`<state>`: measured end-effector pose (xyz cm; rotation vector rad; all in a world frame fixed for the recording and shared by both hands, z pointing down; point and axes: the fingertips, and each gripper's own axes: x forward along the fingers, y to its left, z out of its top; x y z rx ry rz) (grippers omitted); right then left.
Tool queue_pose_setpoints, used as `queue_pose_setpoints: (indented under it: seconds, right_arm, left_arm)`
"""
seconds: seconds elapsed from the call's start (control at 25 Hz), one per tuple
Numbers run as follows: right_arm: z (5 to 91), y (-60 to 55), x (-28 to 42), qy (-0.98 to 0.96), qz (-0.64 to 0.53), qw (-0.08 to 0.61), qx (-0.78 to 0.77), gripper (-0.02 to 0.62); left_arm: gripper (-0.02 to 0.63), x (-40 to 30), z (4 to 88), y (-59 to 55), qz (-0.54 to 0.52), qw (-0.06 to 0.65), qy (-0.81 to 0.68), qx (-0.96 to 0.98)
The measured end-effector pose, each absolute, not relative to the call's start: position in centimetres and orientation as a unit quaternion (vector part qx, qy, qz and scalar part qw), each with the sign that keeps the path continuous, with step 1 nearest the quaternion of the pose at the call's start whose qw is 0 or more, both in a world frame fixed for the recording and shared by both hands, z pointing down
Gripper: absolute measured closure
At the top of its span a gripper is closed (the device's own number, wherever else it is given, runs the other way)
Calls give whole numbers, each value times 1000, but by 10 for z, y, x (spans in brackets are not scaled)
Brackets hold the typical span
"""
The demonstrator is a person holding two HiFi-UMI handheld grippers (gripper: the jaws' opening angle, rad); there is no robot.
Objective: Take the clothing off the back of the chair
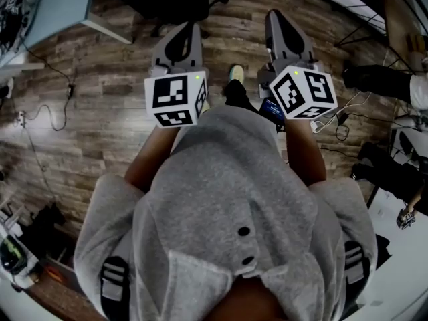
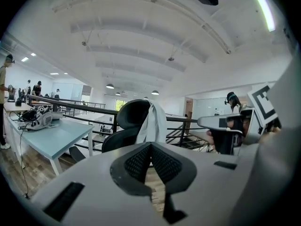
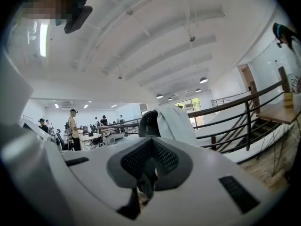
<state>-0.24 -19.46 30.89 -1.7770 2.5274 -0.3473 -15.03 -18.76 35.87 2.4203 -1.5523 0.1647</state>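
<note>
A black office chair (image 2: 126, 126) stands some way ahead of both grippers, with a pale grey garment (image 2: 154, 124) draped over its backrest. In the right gripper view the same garment (image 3: 176, 121) hangs over the chair (image 3: 147, 124). My left gripper (image 2: 151, 147) is shut, its pads meeting with nothing between them. My right gripper (image 3: 151, 145) is also shut and empty. In the head view both the left gripper (image 1: 179, 42) and the right gripper (image 1: 284, 32) are held side by side in front of my grey hoodie, apart from the chair.
A light blue table (image 2: 51, 135) stands to the left, with a black railing (image 2: 84, 108) behind the chair. A person (image 2: 233, 103) sits at a desk on the right. Several people (image 3: 73, 126) stand at far desks. Cables (image 1: 40, 112) lie on the wooden floor.
</note>
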Motion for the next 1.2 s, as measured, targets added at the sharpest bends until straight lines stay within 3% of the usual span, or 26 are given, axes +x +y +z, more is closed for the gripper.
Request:
queue_pose_setpoints:
  seconds: [1.08,1.2]
  right_arm:
    - [298,-338,65,871,-109,4,-478,584]
    - [302,-349,63,880,-102,-9,-464,549]
  left_arm:
    - [597,-59,343,-319,63,123,-577,805]
    - [596,-56,344,-328,63,123,-583,801]
